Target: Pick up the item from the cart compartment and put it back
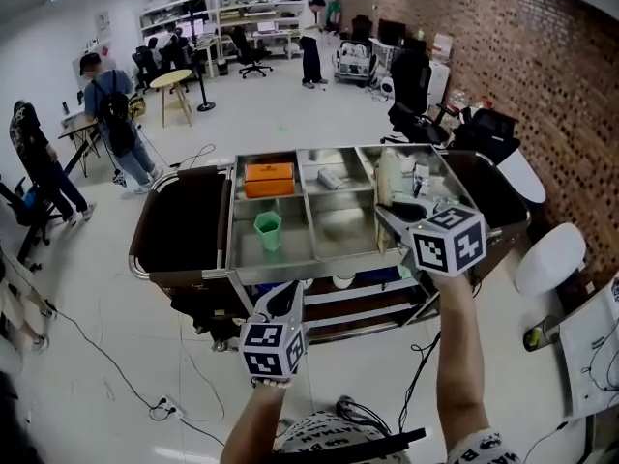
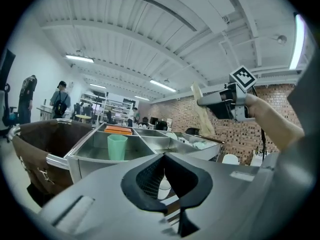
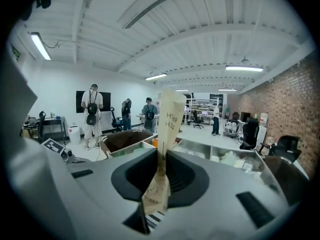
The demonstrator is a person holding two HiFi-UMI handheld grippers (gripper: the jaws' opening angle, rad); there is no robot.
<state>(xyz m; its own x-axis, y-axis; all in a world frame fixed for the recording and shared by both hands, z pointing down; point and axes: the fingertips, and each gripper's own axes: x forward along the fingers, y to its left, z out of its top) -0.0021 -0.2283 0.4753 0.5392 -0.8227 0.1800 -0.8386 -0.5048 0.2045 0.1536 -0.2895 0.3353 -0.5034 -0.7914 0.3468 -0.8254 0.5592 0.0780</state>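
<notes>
Right gripper view shows the right gripper (image 3: 161, 176) clenched on the lower end of a thin beige paper packet with printed letters (image 3: 167, 126). The packet stands up between the jaws and leans a little. It is held in the air above the right side of the steel cart with divided compartments (image 1: 290, 265), apart from the metal. The left gripper (image 1: 286, 300) hangs low at the cart's front edge, its jaws together on nothing.

I think the danger is in the grip. Only a small end of the packet is pinched, so a quick swing could let it slide out or fold over. It could then fall beside the cart, or into a wrong compartment near the green plastic cup (image 1: 268, 230).
</notes>
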